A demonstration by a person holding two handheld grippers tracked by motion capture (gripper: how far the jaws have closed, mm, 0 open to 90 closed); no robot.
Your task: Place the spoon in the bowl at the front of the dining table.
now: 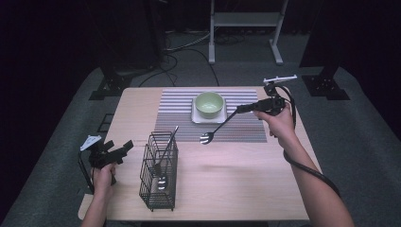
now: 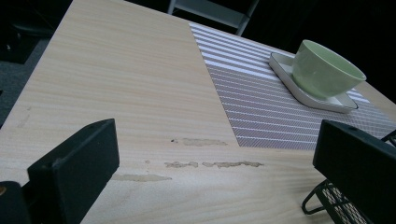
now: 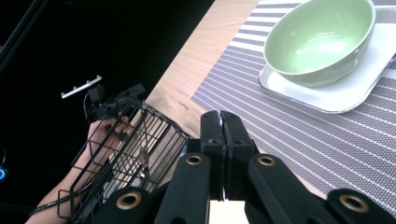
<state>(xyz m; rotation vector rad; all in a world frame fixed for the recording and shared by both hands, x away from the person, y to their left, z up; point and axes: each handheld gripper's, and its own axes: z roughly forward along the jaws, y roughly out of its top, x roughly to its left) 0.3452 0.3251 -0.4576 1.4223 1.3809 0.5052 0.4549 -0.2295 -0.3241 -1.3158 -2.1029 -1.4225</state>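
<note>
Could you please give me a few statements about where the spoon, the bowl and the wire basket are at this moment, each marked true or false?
1. The right gripper is shut on a spoon. True.
2. The green bowl sits directly on the bare wooden table. False: it rests on a white square plate on the striped placemat.
3. The black wire basket holds cutlery. True.
4. The left gripper grips the basket. False: its jaws are open with nothing between them, beside the basket.
5. The spoon's head lies inside the bowl. False: it is over the placemat's near edge, in front of the plate.
</note>
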